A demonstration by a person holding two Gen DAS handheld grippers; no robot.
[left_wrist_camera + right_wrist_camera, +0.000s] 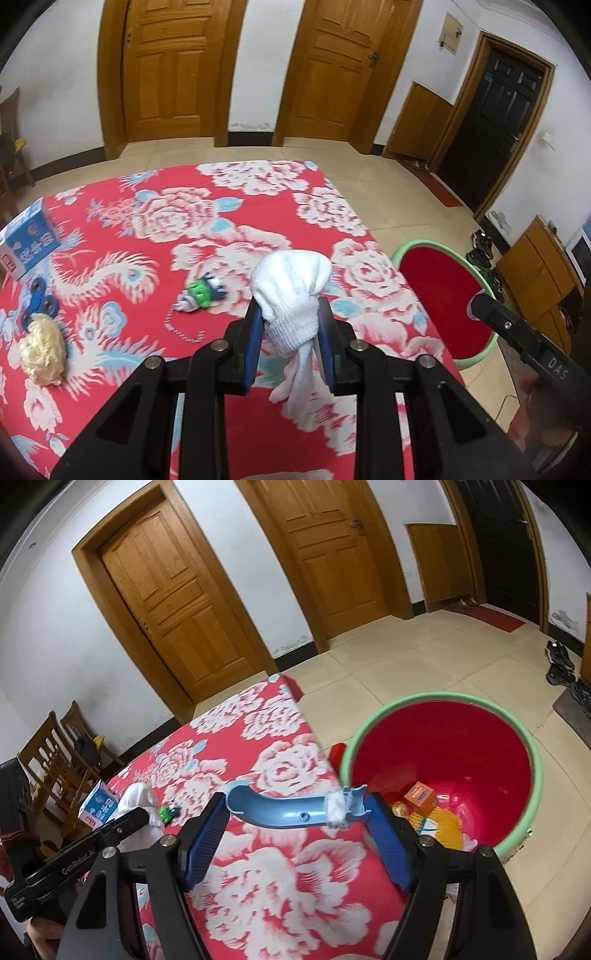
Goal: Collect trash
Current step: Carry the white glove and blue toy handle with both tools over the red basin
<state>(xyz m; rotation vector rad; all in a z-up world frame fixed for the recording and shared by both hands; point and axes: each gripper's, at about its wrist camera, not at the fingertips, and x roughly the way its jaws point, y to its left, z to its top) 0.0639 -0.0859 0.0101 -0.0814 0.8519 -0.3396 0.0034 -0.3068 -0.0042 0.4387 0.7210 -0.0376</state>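
Sock (290, 291) btwn left gripper (290, 321) pads

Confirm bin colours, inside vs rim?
Bin: red inside, pale green rim. Clearest in the right wrist view.

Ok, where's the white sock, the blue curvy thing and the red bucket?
white sock (291, 284): left wrist view, its bunched top above the fingers.
blue curvy thing (284, 808): right wrist view, middle of its curve.
red bucket (443, 753): right wrist view, inner red wall.
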